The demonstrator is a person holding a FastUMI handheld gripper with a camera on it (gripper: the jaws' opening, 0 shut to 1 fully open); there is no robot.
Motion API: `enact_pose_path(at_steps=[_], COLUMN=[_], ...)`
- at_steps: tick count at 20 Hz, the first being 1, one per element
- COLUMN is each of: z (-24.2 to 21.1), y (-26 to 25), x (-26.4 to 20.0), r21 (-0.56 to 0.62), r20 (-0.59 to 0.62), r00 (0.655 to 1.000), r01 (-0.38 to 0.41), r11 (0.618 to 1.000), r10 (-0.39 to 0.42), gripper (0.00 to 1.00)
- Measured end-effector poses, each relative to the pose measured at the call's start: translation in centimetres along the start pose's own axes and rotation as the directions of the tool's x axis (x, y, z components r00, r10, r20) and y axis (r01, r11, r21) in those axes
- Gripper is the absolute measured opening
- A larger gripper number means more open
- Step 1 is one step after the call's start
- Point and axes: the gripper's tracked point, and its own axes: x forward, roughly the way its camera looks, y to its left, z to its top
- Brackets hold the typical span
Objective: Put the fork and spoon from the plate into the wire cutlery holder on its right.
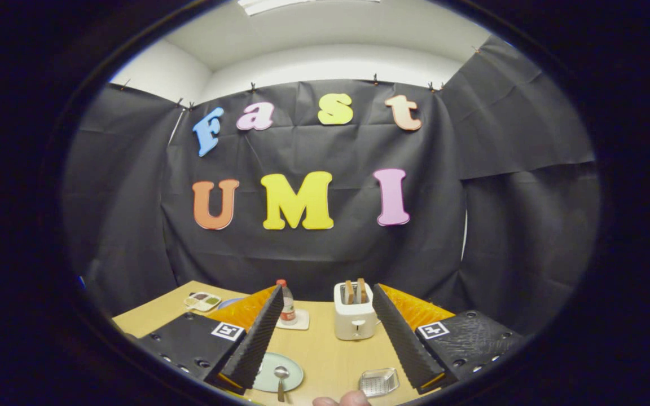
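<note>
Shiny metal spoon [280,373], glossy plate [291,369], matt wooden table [325,349]

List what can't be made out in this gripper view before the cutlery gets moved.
- Fork: none made out on the plate; a finger covers part of it. Spoon lies there.
- Wire cutlery holder: contents too small to tell.
- Small tray: contents too small.
- Gripper open, holding nothing.

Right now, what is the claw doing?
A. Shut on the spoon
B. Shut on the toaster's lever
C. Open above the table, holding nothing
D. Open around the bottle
C: the claw stands wide open with bare table between its fingers; the spoon lies untouched on the plate, with the toaster and bottle farther back.
</note>
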Motion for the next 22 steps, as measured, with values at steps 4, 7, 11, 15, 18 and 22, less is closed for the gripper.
enact_pose_path(at_steps=[4, 7, 11, 15, 18, 22], z=[-3.1, -6.3, -11.6, -16.0, -19.6, -24.5], y=[2.6, 3.7, 5.6, 7.6, 8.9, 10.3], x=[0.4, 0.7, 1.1, 1.6, 2.4, 3.3], r21=[-0.013, -0.049, -0.033, -0.045, -0.046, -0.048], r20=[-0.091, -0.181, -0.315, -0.419, -0.482, -0.574], r00=[0.994, 0.981, 0.946, 0.904, 0.872, 0.815], r01=[-0.069, -0.084, -0.097, -0.119, -0.127, -0.133], r11=[0.998, 0.995, 0.995, 0.992, 0.991, 0.99], r10=[0.067, 0.074, 0.082, 0.089, 0.09, 0.081], gripper=[0.96, 0.96, 0.96, 0.96, 0.96, 0.96])
